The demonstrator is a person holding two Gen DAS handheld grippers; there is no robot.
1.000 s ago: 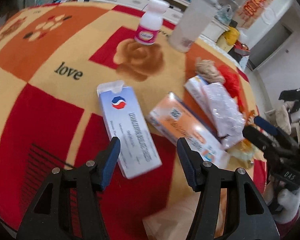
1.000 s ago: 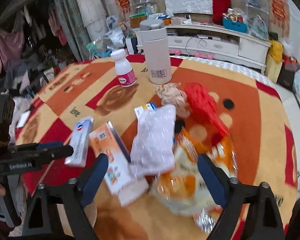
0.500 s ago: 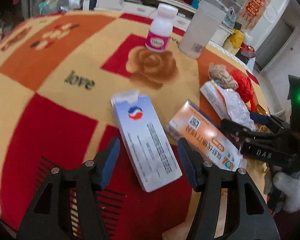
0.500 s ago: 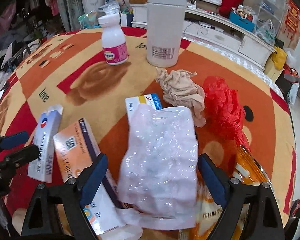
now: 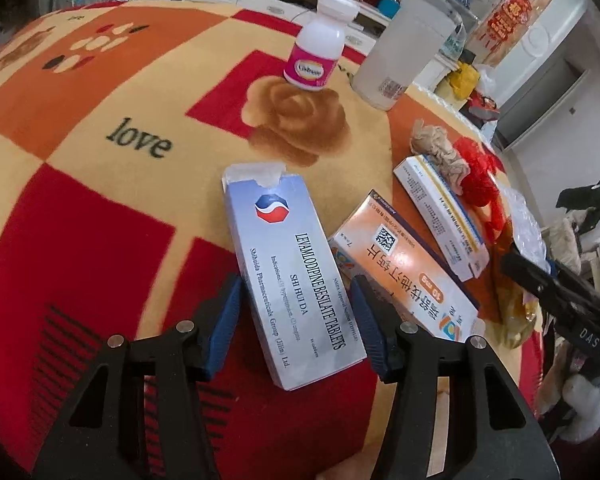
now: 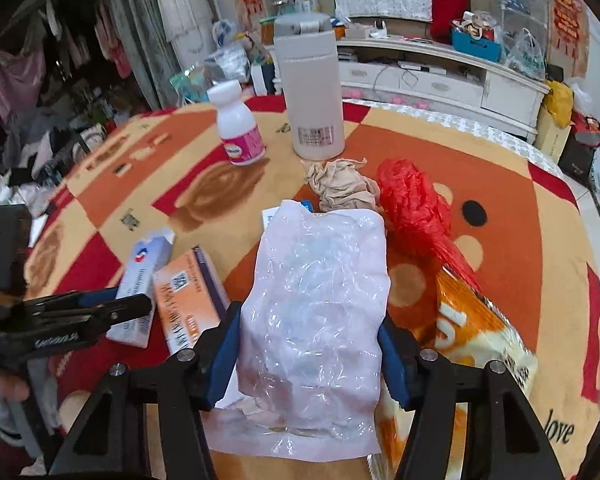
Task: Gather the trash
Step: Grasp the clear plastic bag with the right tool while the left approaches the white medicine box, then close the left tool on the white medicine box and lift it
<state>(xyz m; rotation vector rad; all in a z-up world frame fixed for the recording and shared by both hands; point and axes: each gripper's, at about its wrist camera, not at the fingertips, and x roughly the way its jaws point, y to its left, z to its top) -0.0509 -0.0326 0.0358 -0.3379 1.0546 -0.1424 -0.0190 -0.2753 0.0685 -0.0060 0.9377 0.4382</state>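
My left gripper [image 5: 296,320] is open, its fingers on either side of the lower end of a blue-white tablet box [image 5: 288,272] lying flat on the blanket. My right gripper [image 6: 310,354] is open around a crumpled clear plastic bag [image 6: 316,304]; the pads sit close to its sides. An orange medicine box [image 5: 404,272] lies right of the blue one. A narrow white box [image 5: 440,220], a beige crumpled tissue [image 6: 342,184], a red plastic bag [image 6: 414,208] and an orange snack wrapper [image 6: 472,332] lie nearby.
A white pill bottle with pink label [image 6: 240,132] and a tall white tumbler [image 6: 312,92] stand at the far side of the patterned blanket [image 5: 100,128]. The left gripper also shows in the right wrist view [image 6: 80,312]. Cluttered shelves stand behind.
Both grippers have moved forward and down. The left now straddles the blue tablet box; the right now straddles the clear plastic bag and its jaws have narrowed.
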